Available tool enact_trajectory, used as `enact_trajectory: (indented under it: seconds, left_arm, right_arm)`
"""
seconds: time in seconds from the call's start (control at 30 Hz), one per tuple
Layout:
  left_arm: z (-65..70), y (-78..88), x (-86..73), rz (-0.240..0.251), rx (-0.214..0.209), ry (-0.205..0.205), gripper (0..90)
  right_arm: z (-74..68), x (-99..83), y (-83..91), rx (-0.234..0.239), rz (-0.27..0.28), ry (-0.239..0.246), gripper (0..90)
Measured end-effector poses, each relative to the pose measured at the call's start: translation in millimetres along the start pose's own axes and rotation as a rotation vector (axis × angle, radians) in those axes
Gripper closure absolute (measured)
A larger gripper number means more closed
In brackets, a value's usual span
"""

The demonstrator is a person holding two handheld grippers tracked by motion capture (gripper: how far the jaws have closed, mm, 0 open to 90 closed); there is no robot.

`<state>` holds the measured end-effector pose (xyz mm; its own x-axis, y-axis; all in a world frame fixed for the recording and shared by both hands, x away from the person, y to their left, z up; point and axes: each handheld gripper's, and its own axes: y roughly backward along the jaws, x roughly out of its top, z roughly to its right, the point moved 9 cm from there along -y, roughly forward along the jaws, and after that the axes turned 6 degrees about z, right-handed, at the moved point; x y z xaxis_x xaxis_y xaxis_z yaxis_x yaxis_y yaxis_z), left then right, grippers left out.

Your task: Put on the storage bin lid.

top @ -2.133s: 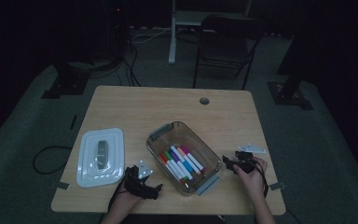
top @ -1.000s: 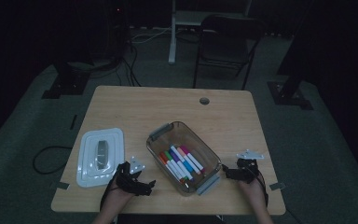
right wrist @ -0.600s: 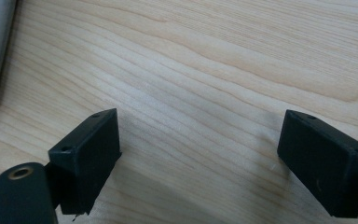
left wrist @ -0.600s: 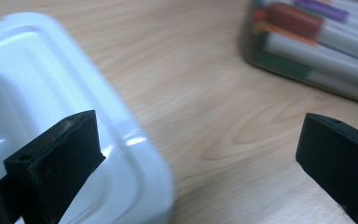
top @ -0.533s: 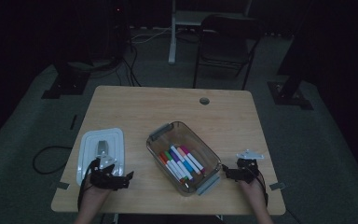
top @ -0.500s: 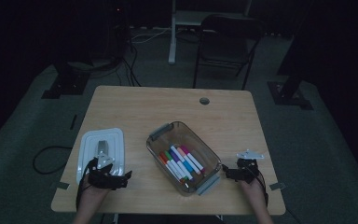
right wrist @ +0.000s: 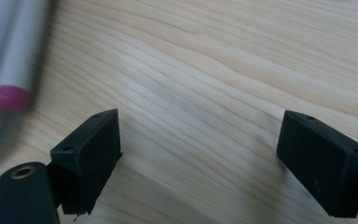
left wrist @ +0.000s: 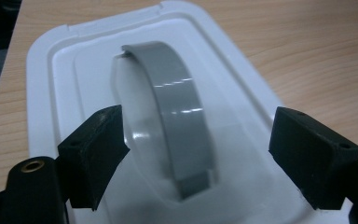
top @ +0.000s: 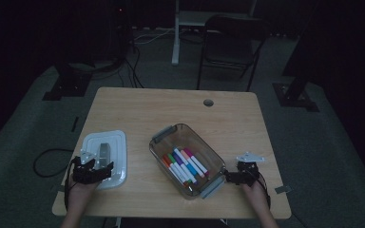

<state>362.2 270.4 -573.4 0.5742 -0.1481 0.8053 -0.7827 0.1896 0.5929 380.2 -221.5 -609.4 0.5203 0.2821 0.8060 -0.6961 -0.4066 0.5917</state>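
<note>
One white rectangular plastic lid (top: 105,156) lies flat on the light wooden table (top: 180,109), well to the left of the single clear plastic box (top: 186,160) that holds about six coloured markers (top: 185,165). The lid's long axis runs away from the person, and its grey arched handle (left wrist: 177,116) follows that line. The left gripper (top: 100,172) sits over the lid's near edge; its jaws have just been closing but stand apart around the handle without touching it. The right gripper (top: 229,177), jaws apart on nothing, sits just right of the box.

R jaws wide over bare tabletop (right wrist: 223,70), marker (right wrist: 10,56) at left
</note>
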Motion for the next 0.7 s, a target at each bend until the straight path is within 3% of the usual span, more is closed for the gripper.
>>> enact_trajectory:
  seconds: [0.13,0.23,0.33,0.47,0.7]
  left_arm:
    - [-4.7,-12.9,-1.1,-0.012,0.019,0.007,27.7]
    - [-6.7,-21.5,-2.7,-0.027,0.046,0.012,35.3]
    - [-6.4,-26.3,-2.3,-0.028,0.042,0.02,43.9]
    - [-6.0,-28.7,0.7,-0.015,0.056,0.003,61.0]
    - [-6.8,-23.4,0.8,-0.012,0.046,0.033,68.0]
  right_arm:
    - [-6.7,3.0,-1.9,0.022,-0.001,0.023,13.0]
    - [-10.8,7.2,-1.0,0.04,0.011,0.016,13.1]
    - [-15.0,10.7,0.4,0.062,0.025,0.008,13.0]
    - [-20.2,12.7,1.6,0.097,0.038,0.003,13.0]
    - [-30.2,15.1,1.2,0.154,0.05,-0.002,13.6]
